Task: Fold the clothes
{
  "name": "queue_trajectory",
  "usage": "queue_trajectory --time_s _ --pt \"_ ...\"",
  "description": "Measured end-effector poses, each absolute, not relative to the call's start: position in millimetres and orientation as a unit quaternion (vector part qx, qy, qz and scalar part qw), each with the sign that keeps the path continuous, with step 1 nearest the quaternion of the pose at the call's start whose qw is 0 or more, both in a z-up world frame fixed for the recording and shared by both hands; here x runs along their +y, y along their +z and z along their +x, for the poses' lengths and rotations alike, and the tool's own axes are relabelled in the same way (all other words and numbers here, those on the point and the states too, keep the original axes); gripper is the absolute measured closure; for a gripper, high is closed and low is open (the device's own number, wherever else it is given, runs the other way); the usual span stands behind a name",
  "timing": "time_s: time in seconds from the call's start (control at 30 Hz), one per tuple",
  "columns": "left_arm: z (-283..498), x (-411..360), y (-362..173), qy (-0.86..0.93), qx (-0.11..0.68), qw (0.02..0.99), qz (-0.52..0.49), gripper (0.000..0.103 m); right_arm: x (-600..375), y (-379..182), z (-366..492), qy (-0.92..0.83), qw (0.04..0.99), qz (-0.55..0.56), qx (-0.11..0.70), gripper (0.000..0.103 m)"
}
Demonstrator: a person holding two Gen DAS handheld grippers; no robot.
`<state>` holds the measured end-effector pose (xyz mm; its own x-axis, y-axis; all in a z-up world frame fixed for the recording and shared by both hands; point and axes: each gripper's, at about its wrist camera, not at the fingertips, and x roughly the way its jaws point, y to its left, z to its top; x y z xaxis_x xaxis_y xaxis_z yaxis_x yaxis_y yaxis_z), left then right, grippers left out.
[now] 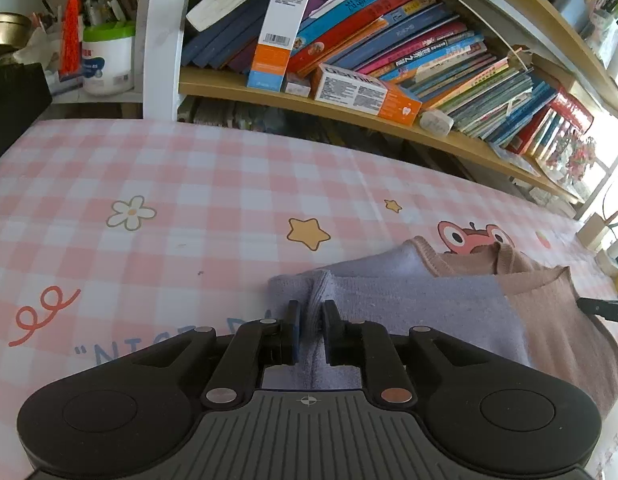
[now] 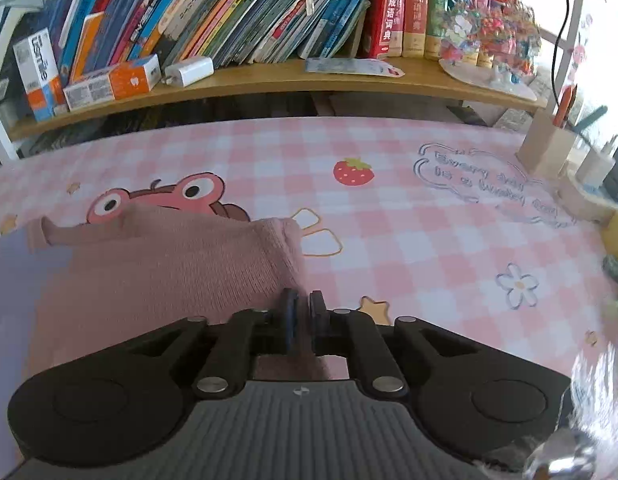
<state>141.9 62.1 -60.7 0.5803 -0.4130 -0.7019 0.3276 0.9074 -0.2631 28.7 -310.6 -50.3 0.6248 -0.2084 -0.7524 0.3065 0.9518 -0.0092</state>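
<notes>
Sweater (image 1: 429, 304), half lilac and half pink, lay flat on the pink checked desk (image 1: 149, 168), collar end toward the shelf (image 1: 237, 84). Covered the lower part of a printed frog on the desk cover.

Left tool (image 1: 311, 316): pointed down at the lilac side, closed on a raised ridge of the knit pinched between its pads.

Right tool (image 2: 303, 308): pointed down at the pink side's outer edge. Jaws stood a narrow slit apart with pink knit showing in the gap. Could not tell whether the pads pressed on it.

Shelf behind the desk: packed with leaning books (image 1: 389, 24), with a few white-and-orange boxes (image 1: 365, 94) in front of them.

White tub (image 1: 107, 60) with a green rim, left of the shelf post: crammed with pens (image 1: 109, 4) standing upright.

Wooden holder (image 2: 545, 148) at the desk's far right corner: held orange pens or pencils, too blurred to tell which.
</notes>
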Motion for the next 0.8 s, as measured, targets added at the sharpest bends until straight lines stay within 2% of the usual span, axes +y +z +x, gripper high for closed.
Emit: queue_trajectory --time_s 0.03,0.1,0.2,0.33,0.47,0.5,0.6,0.73,0.8 --pt "141 62 -58 -0.208 0.408 0.888 -0.054 0.088 -309 -48 27 -0.148 0.900 0.051 0.406 0.075" --pt "134 65 -49 -0.208 0.393 0.894 -0.053 0.087 -307 -41 18 -0.152 0.907 0.045 0.389 0.067" --pt "122 70 -35 -0.207 0.374 0.902 -0.051 0.084 -301 -31 3 -0.145 0.918 0.045 0.367 0.057" --pt "101 81 -22 -0.201 0.362 0.909 -0.048 0.071 -289 -16 -16 -0.127 0.929 0.026 0.348 0.041" --pt "79 90 -17 -0.188 0.365 0.911 -0.049 0.070 -279 -2 -33 -0.123 0.935 0.024 0.333 0.027" --pt "74 92 -16 -0.184 0.367 0.911 -0.050 0.068 -276 0 -37 -0.123 0.936 0.023 0.330 0.025" --pt "56 95 -15 -0.170 0.367 0.913 -0.058 0.054 -263 3 -49 -0.126 0.936 0.006 0.330 0.015" --pt "34 94 -16 -0.157 0.354 0.919 -0.071 0.047 -250 -1 -62 -0.111 0.935 -0.011 0.336 0.007" --pt "26 92 -19 -0.151 0.351 0.921 -0.074 0.045 -246 -3 -65 -0.098 0.935 -0.018 0.340 0.007"
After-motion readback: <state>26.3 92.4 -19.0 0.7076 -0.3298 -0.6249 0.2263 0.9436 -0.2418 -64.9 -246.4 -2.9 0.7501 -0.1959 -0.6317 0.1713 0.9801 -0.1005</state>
